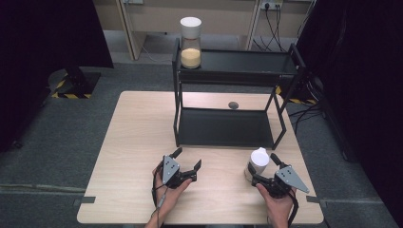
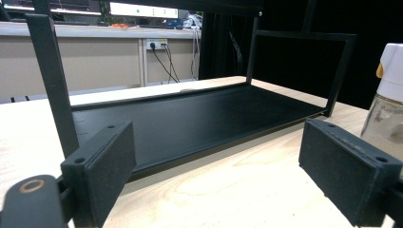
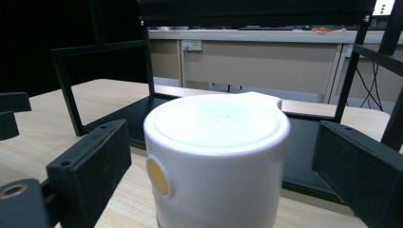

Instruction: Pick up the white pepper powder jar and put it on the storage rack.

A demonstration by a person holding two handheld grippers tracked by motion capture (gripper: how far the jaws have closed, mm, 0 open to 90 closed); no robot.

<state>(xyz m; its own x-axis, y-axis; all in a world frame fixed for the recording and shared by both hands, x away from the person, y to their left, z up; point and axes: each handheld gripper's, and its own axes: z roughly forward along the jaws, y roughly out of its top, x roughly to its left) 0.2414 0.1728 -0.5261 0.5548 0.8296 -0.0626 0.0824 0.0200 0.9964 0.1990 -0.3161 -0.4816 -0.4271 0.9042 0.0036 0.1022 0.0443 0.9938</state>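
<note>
A glass jar with a white lid (image 1: 257,161) stands on the wooden table (image 1: 138,142) at the front right. My right gripper (image 1: 264,168) is open around it. In the right gripper view the white lid (image 3: 216,142) sits between the two pads (image 3: 90,161) with a gap on each side. My left gripper (image 1: 187,157) rests open at the front middle with nothing between its jaws. In the left gripper view, my left gripper (image 2: 225,175) faces the lower tray (image 2: 190,118) of the black shelf, and the jar (image 2: 387,109) shows at the right edge.
A black two-tier shelf (image 1: 247,61) stands at the back of the table. A second white-lidded jar of yellow grains (image 1: 190,42) sits on its top tier at the left. A small dark round thing (image 1: 233,105) lies on the table behind the lower tray (image 1: 223,126).
</note>
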